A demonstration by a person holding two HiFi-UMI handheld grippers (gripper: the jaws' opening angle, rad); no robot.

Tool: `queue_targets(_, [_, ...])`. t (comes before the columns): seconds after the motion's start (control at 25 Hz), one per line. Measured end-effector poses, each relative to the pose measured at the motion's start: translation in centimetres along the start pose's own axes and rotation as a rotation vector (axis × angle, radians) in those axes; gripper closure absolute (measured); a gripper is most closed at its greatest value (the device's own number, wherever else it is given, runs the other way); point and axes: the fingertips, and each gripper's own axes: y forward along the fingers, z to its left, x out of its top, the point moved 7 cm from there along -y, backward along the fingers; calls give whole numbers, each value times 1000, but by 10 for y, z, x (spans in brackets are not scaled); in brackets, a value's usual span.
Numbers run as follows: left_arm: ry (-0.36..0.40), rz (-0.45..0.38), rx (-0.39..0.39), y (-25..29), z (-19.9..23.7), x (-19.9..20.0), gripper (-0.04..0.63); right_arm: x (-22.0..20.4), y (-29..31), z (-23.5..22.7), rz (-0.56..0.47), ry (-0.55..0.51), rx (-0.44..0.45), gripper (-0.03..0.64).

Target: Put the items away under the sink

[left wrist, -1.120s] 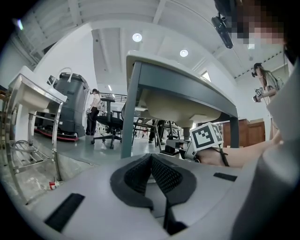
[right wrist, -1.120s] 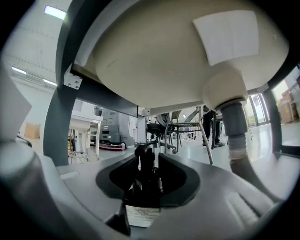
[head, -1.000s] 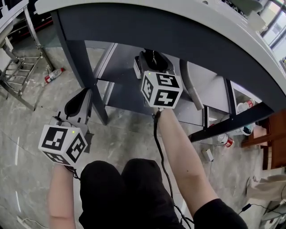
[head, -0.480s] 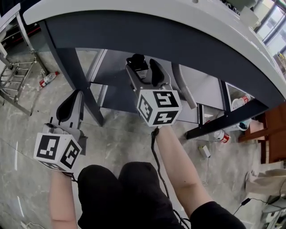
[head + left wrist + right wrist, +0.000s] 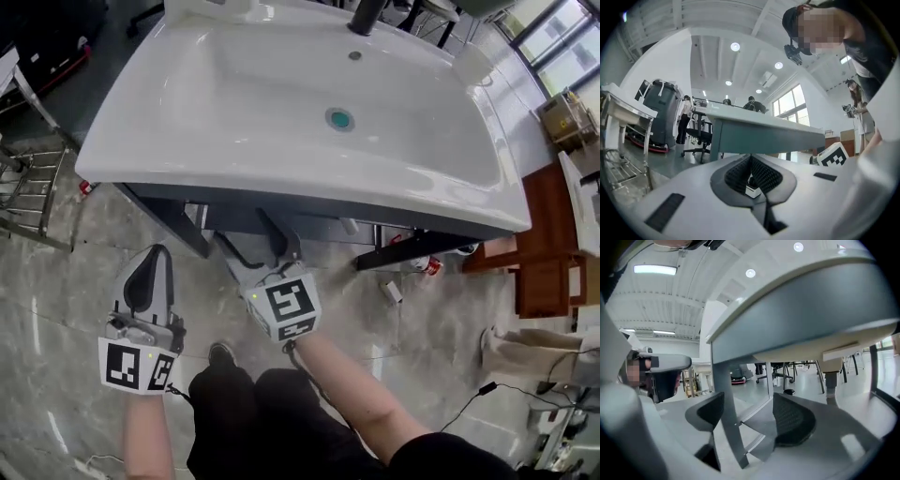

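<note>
From above I see the white sink (image 5: 234,141) on its dark grey cabinet (image 5: 309,217). My right gripper (image 5: 261,246) points in under the front edge; its jaws stand open and hold nothing. In the right gripper view a grey cabinet post (image 5: 726,418) stands between the right gripper's (image 5: 750,404) spread pads (image 5: 792,420). My left gripper (image 5: 155,258) hangs over the floor left of the cabinet, shut and empty. The left gripper (image 5: 751,159) looks upward into the room. A red-and-white bottle (image 5: 429,265) lies on the floor under the sink's right end.
A small white item (image 5: 392,292) lies on the grey floor near the bottle. Another red bottle (image 5: 84,187) lies at the left by a metal rack (image 5: 23,202). A wooden cabinet (image 5: 534,272) stands at the right. Cables (image 5: 469,398) trail over the floor.
The head view has pulled up and back, so the sink top now shows. My right gripper has drawn back from the shelf under the sink to the front edge. The left gripper stayed low.
</note>
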Motion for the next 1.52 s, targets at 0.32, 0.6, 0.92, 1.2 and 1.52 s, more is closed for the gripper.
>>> queue_targets(0.32, [-61,36,-12,-15,-52,106,586,95,-80,26,42,63,-4,322])
queue_targets(0.6, [-73,23,-51,-10,-120,195,586,193,-152,8,1,73,-38,332])
queue_targets(0.92, [-100,12,-32,-11,-200,260,586,272,-227,-34,-57,87,-56,422])
queue_targets(1.2, [-110,28,-30,-2,-254,287,586,298,-283,-68,-98,137,-126,527])
queue_targets(1.52, [-124,67,-42,-2,-276,291,586,300,-320,-87,-96,182,-198,615])
